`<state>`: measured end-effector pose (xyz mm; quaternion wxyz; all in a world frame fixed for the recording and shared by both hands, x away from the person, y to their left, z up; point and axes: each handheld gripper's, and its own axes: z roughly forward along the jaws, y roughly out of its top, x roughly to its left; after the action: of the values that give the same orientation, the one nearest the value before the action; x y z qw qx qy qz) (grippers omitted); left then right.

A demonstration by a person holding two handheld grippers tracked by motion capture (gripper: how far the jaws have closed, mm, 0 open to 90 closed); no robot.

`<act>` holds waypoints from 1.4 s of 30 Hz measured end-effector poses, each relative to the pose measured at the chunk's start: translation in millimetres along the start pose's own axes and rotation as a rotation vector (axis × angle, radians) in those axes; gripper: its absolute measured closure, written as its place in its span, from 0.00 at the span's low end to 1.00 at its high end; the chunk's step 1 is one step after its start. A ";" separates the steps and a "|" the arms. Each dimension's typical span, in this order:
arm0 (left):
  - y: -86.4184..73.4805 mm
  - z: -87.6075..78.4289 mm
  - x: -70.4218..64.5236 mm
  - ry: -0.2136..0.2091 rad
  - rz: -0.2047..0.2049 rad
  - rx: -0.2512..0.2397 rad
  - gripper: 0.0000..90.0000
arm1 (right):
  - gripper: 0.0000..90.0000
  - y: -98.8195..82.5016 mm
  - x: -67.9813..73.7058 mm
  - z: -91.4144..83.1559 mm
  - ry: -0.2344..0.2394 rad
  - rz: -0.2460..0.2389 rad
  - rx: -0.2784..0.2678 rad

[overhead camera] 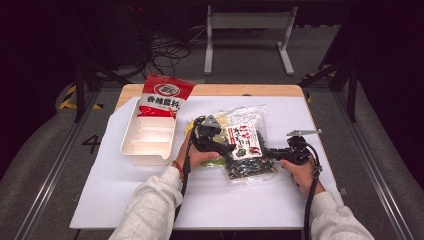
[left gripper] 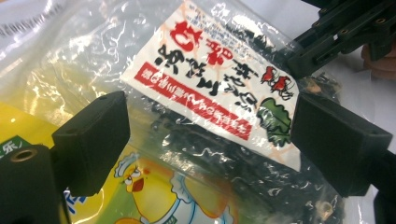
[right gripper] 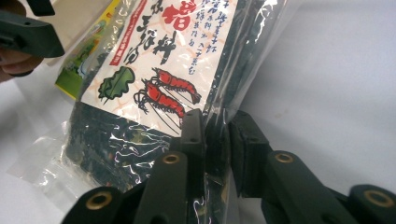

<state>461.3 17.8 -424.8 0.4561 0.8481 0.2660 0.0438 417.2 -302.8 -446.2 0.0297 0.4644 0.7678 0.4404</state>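
On the white desk [overhead camera: 150, 200], near its middle, the clear seaweed packet [overhead camera: 246, 147] is lying partly over a yellow bag [left gripper: 154, 196]. The right gripper [right gripper: 215, 135] is pinching the packet's edge between its 2 pads. The left gripper [left gripper: 205, 140] is hovering spread wide above the packet's label.

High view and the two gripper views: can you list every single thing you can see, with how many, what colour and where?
Seaweed bag: one, clear with dark contents and a white-and-red label, middle of the white mat, lying partly over the yellow packet.
Yellow packet: one, yellow with a cartoon chick.
Red packet: one, red and white, leaning in the tray's far end.
Tray: one, white, left on the mat.
Mat: one, white, over a wooden table.
Left gripper: black, open above the bag.
Right gripper: black, pinching the bag's edge.
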 end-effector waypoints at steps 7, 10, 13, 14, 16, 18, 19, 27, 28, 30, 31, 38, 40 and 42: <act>-9.3 -11.9 2.6 -0.004 -0.052 -0.032 0.12 | 0.92 -11.3 7.9 -19.0 0.018 -0.125 -0.095; -12.8 -11.8 3.3 -0.047 -0.064 -0.040 0.10 | 0.92 -19.6 10.4 -27.9 0.020 -0.193 -0.141; -12.1 -9.6 0.3 -0.077 -0.069 -0.049 0.09 | 0.92 -23.0 11.8 -29.9 0.015 -0.219 -0.161; -10.8 -6.8 -2.2 -0.089 -0.069 -0.051 0.09 | 0.92 -24.1 12.4 -30.7 0.014 -0.233 -0.173; -10.5 -2.1 -4.4 -0.123 -0.066 -0.043 0.11 | 0.92 -25.7 15.2 -33.1 0.010 -0.258 -0.191; -11.5 4.2 -7.0 -0.166 -0.079 -0.036 0.13 | 0.91 -26.8 17.0 -34.9 0.013 -0.283 -0.211; -11.7 5.5 -7.9 -0.177 -0.076 -0.045 0.16 | 0.91 -27.0 17.2 -35.3 0.014 -0.287 -0.215; -4.3 4.6 -24.0 -0.286 -0.022 -0.148 0.49 | 0.89 -25.1 28.7 -39.9 0.006 -0.340 -0.239; -3.7 3.0 -26.0 -0.288 -0.019 -0.159 0.55 | 0.89 -24.9 30.0 -41.0 0.008 -0.349 -0.240; -1.2 -2.2 -30.9 -0.286 0.020 -0.174 0.60 | 0.88 -24.4 33.7 -42.2 -0.003 -0.363 -0.239; -1.2 -2.2 -30.9 -0.286 0.020 -0.174 0.63 | 0.88 -24.2 36.4 -42.7 -0.012 -0.370 -0.238; 2.2 -23.5 -46.2 -0.320 0.103 -0.254 0.80 | 0.81 -24.9 48.3 -43.7 -0.030 -0.386 -0.225; 2.7 -26.9 -48.3 -0.319 0.119 -0.257 0.81 | 0.78 -24.0 51.3 -46.1 -0.026 -0.389 -0.230; 2.7 -31.4 -50.7 -0.320 0.132 -0.274 0.81 | 0.74 -23.5 53.2 -47.7 -0.026 -0.386 -0.237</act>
<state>409.1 15.3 -395.8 0.5995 0.7900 0.1257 -0.0257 349.2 -298.7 -414.3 0.1777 0.3076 0.7848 0.5078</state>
